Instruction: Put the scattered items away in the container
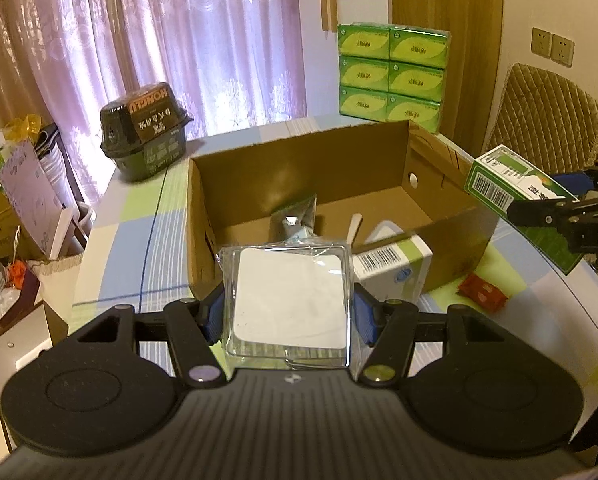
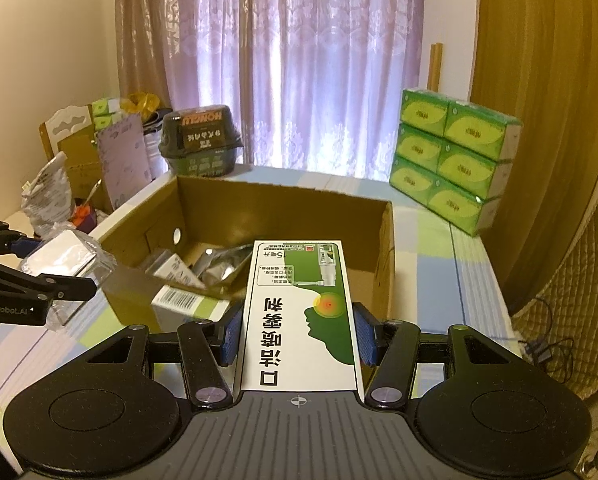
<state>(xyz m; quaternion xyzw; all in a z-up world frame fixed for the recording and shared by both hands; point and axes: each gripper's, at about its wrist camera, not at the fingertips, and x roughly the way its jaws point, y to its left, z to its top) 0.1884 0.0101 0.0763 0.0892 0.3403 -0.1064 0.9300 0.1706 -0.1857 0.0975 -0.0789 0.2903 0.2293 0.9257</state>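
The left claw point(image 1: 289, 310) is clamped on a flat square pack point(image 1: 289, 296), a white card sealed in clear plastic, with a blue pad pressing each side edge. The pack hangs above the near wall of the cardboard box point(image 1: 427, 168), which stands open on the checked desk point(image 1: 139, 240). It looks very light, and the slick, crinkly film suggests it could slide, so a hold across the stiff card, as here, seems the safe one. Being square, it has no real long axis; its broad face tilts up toward the camera. Inside the box lie a crimped tube point(image 1: 295, 220) and a few small things I cannot make out. Just right of the pack, a white carton with a barcode point(image 1: 395, 268) stands against the box's near wall, outside it as far as I can tell. Farther right a small red packet point(image 1: 481, 292) lies loose on the desk, not yet tidied. On the right, the right claw point(image 2: 297, 334) grips a long green-and-white spray carton point(image 2: 299, 312) by its two long sides near the rear end. The carton probably weighs little and is stiff, though a hard squeeze could dent it. Its long axis runs straight ahead along the fingers, the far end reaching over the box's near rim.
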